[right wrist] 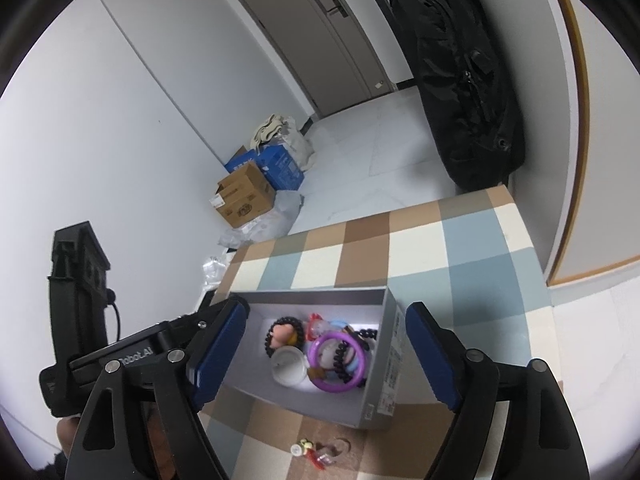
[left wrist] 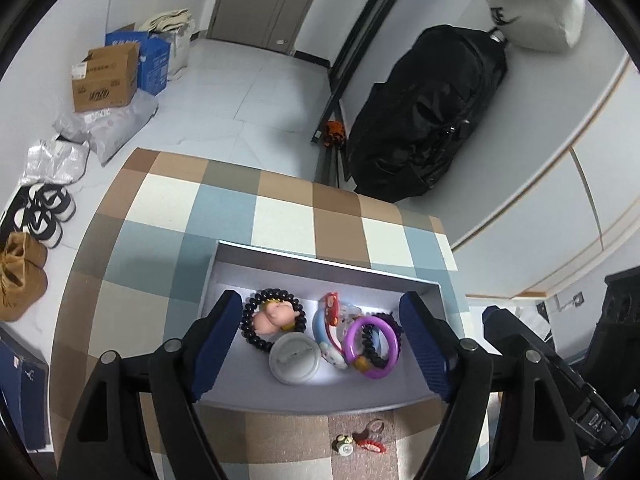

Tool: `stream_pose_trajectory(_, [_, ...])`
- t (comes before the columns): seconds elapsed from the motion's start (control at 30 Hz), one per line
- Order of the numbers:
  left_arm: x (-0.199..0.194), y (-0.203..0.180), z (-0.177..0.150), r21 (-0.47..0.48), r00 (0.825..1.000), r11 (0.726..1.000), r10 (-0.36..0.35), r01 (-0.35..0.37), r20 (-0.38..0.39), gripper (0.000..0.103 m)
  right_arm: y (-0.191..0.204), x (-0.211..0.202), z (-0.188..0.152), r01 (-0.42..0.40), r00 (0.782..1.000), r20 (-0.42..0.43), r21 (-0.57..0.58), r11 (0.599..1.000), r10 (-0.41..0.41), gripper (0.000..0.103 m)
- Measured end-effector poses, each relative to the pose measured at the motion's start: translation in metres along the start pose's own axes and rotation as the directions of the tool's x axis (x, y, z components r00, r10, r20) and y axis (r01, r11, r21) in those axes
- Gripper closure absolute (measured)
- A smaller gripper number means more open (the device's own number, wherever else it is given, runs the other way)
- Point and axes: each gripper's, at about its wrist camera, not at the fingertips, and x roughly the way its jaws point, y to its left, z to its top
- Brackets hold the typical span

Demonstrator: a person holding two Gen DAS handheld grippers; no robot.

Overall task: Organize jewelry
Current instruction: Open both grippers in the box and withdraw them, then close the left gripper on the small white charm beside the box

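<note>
A shallow grey box [left wrist: 416,394] sits on the counter [left wrist: 280,216], which wears a checked cloth of brown, cream and blue, and it serves as the landmark here. Inside the box, toward its left end, lies a black bead bracelet [left wrist: 251,316] ringed around a small pink figure [left wrist: 276,317]; just beside that, nearer the front wall, is a round white badge [left wrist: 295,358]. Toward the right end of the box a purple bangle [left wrist: 373,347] overlaps a blue band and other bright pieces in a loose heap. In front of the box, on the bare cloth, lie a few small trinkets [left wrist: 362,440], apart from its wall. The left tongs [left wrist: 320,344] hang over the box with jaws spread wide and nothing between them. The right tongs [right wrist: 326,354] likewise stand apart and empty above the box.
</note>
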Motion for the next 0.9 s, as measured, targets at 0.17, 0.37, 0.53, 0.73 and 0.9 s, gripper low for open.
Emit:
stream_pose_trajectory(0.17, [-0.006,-0.005,-0.009,0.033,1.000,0.999,0.019,-0.020,0.015,0.025,0.001,-0.006,-0.009,0.014,1.000,0.002,-0.020,1.000,-0.014,0.013])
stream_pose_trajectory(0.37, [-0.017,-0.010,-0.019,0.067,0.998,0.997,0.034,-0.037,0.045,0.020,0.002,-0.011,-0.021,0.026,1.000,-0.002,-0.038,0.999,-0.027,0.009])
stream_pose_trajectory(0.53, [-0.023,-0.010,-0.028,0.086,0.995,0.994,0.066,-0.072,0.076,0.018,0.001,-0.015,-0.030,0.043,0.999,-0.009,-0.046,0.998,-0.044,0.005])
stream_pose_trajectory(0.73, [-0.029,-0.010,-0.041,0.118,0.993,0.989,0.075,-0.086,0.094,0.017,0.001,-0.021,-0.039,0.059,0.998,-0.010,-0.059,0.996,-0.060,0.003])
stream_pose_trajectory(0.9, [-0.030,-0.013,-0.052,0.139,0.992,0.985,0.091,-0.103,0.091,0.017,-0.001,-0.026,-0.045,0.073,0.997,-0.013,-0.058,0.996,-0.073,0.002])
